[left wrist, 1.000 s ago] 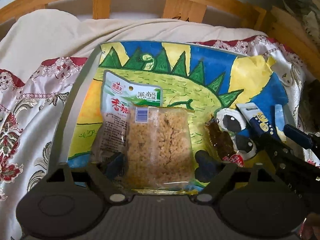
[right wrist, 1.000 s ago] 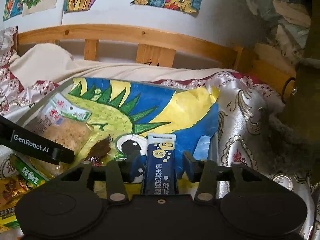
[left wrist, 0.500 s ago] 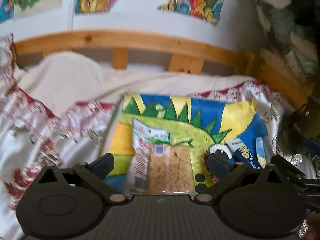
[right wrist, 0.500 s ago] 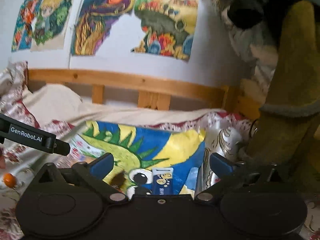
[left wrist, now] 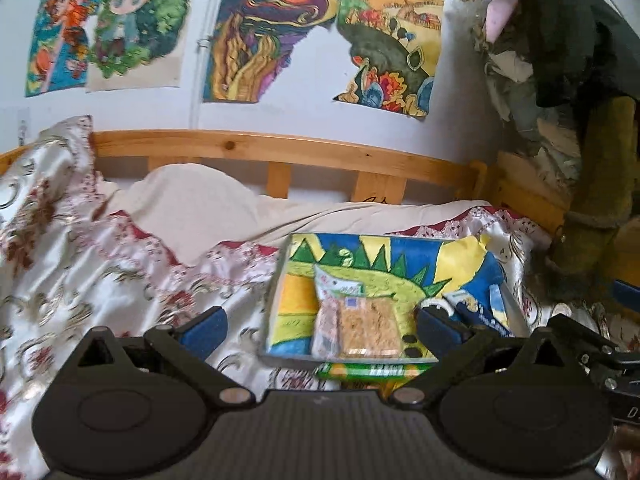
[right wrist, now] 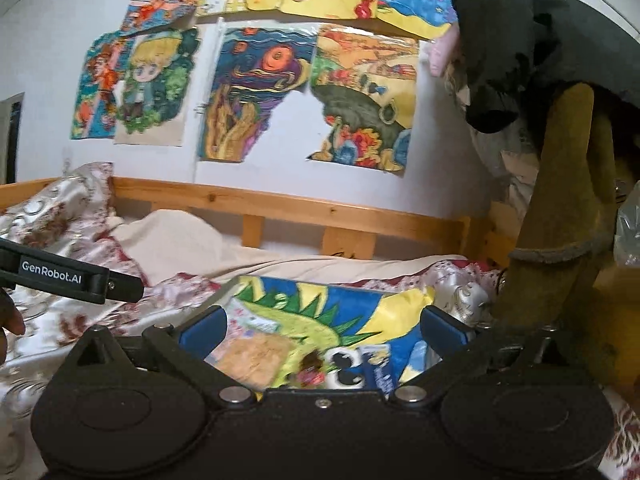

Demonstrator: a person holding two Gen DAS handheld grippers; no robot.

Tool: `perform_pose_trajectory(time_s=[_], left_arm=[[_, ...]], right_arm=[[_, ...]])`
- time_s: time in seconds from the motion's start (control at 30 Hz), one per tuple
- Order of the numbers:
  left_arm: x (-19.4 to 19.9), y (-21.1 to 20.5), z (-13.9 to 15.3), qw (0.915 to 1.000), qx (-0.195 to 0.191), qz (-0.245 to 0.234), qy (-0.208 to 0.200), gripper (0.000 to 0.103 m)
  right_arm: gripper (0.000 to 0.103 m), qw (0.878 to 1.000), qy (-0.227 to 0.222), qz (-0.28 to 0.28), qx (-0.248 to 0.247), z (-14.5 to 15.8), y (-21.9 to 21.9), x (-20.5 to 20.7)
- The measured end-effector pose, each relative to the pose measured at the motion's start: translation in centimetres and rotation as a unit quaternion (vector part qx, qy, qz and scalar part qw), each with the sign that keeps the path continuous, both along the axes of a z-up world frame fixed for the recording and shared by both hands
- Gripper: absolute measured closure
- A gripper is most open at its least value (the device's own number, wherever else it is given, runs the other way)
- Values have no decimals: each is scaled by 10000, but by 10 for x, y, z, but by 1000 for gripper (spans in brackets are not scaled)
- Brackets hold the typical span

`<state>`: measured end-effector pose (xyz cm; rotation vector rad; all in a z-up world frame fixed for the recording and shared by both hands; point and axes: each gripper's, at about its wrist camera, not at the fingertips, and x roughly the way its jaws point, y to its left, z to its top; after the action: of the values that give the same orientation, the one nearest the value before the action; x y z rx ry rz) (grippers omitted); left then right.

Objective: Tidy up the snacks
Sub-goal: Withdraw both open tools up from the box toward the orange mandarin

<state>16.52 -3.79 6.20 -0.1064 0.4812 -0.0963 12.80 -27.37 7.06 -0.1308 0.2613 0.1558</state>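
1. Bright children's paintings (left wrist: 120, 28) cover the white wall above a wooden bed rail (left wrist: 260, 148), and a floral satin bedspread (left wrist: 80, 264) fills the foreground.
2. On the spread sits a shallow tray (left wrist: 276, 292) lined with a green-and-yellow dinosaur drawing; it holds the snacks.
3. Inside it, a crispy rice cake pack (left wrist: 370, 330) overlaps a white-and-green packet (left wrist: 332, 292), and a blue sachet (left wrist: 476, 312) lies at the right end; a small dark snack near the dinosaur's eye is too blurred to name.
4. A green wrapper (left wrist: 376, 370) pokes out just in front of the tray's near wall.
5. Left gripper (left wrist: 320, 326): jaws spread wide, nothing between the pads, hovering clear of the tray and angled down at it.
6. Right gripper (right wrist: 324, 330): likewise released and empty, aimed closer to level over the tray's right half.
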Motion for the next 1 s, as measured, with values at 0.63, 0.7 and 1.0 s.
perform_pose_trajectory(time_s=[0.63, 0.7, 1.0], left_arm=[[-114, 26, -38, 9978, 591, 127, 263, 0], [-116, 23, -45, 9970, 648, 92, 405, 0], [-124, 13, -70, 9939, 813, -89, 746, 0]], right_arm=[[1, 9986, 452, 197, -205, -38, 24, -101], [1, 9980, 571, 173, -217, -45, 24, -106], [1, 9947, 1008, 46, -182, -68, 21, -114]])
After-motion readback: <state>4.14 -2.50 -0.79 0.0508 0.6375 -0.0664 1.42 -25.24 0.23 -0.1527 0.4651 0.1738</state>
